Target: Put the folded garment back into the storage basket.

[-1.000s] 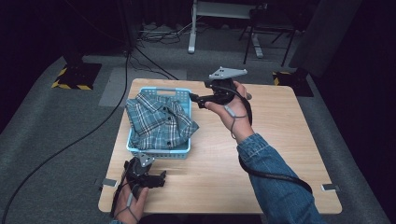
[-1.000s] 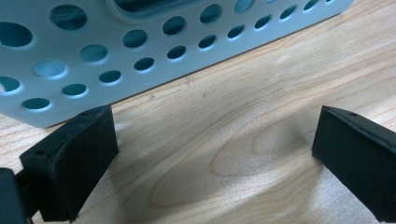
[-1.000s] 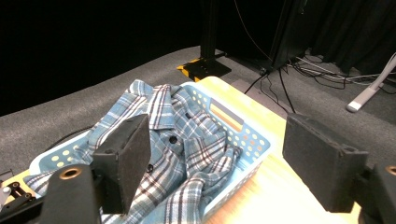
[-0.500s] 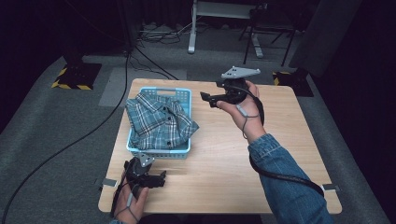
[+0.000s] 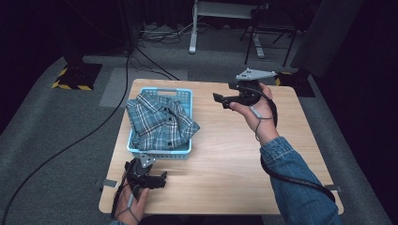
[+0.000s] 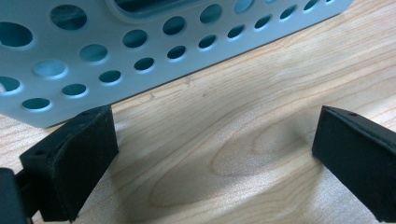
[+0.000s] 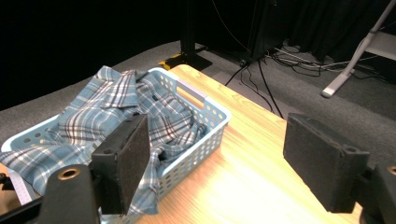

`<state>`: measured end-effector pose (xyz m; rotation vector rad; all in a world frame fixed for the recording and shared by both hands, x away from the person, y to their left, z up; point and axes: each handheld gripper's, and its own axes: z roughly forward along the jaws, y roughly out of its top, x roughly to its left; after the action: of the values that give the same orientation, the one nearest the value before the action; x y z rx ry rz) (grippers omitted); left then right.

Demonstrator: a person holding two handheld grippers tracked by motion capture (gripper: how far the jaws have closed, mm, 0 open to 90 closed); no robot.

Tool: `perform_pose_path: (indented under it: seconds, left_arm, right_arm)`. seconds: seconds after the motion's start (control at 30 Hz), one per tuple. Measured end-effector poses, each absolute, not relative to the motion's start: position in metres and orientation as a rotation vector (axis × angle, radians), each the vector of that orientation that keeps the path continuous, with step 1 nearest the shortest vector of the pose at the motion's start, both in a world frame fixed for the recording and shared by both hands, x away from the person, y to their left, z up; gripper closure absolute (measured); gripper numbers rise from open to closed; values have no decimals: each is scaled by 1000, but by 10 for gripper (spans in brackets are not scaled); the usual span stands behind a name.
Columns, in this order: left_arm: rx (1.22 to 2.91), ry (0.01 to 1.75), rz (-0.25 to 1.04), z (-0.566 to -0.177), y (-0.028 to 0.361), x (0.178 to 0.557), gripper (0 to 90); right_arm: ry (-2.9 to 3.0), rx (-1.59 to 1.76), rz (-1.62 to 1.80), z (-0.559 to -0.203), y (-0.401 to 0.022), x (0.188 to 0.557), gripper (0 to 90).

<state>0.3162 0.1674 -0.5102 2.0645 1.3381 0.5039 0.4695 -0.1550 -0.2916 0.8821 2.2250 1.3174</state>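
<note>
From above, the plaid shirt (image 5: 162, 121) lies bunched in the blue basket (image 5: 186, 96) near the bench's (image 5: 225, 154) far-left corner, its cloth spilling over the rims. Nothing grips it, so I judge the job barely begun: the shirt has yet to be taken up. The right tongs (image 5: 219, 100) hover over the far middle of the bench, jaws spread and empty, pointing at the basket. Against the frame a second back, they have drifted away from the basket toward the right edge. The left tongs (image 5: 162, 180) sit low at the near-left edge, just in front of the basket, where they were.

In the left gripper view, the left tongs (image 6: 212, 154) stand wide apart over bare wood, the basket's (image 6: 140, 60) holed wall just beyond.

In the right gripper view, the right tongs (image 7: 215, 156) gape with nothing between them; the shirt (image 7: 93, 116) fills the basket (image 7: 210, 122) ahead, one fold hanging over the near wall.
</note>
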Motion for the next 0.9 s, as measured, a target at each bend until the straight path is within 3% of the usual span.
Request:
perform_pose_path:
  seconds: [0.9]
  left_arm:
    - [2065,1337,505,-510,167,316,1]
  right_arm:
    - [2190,958,1242,-296,-212,464,231]
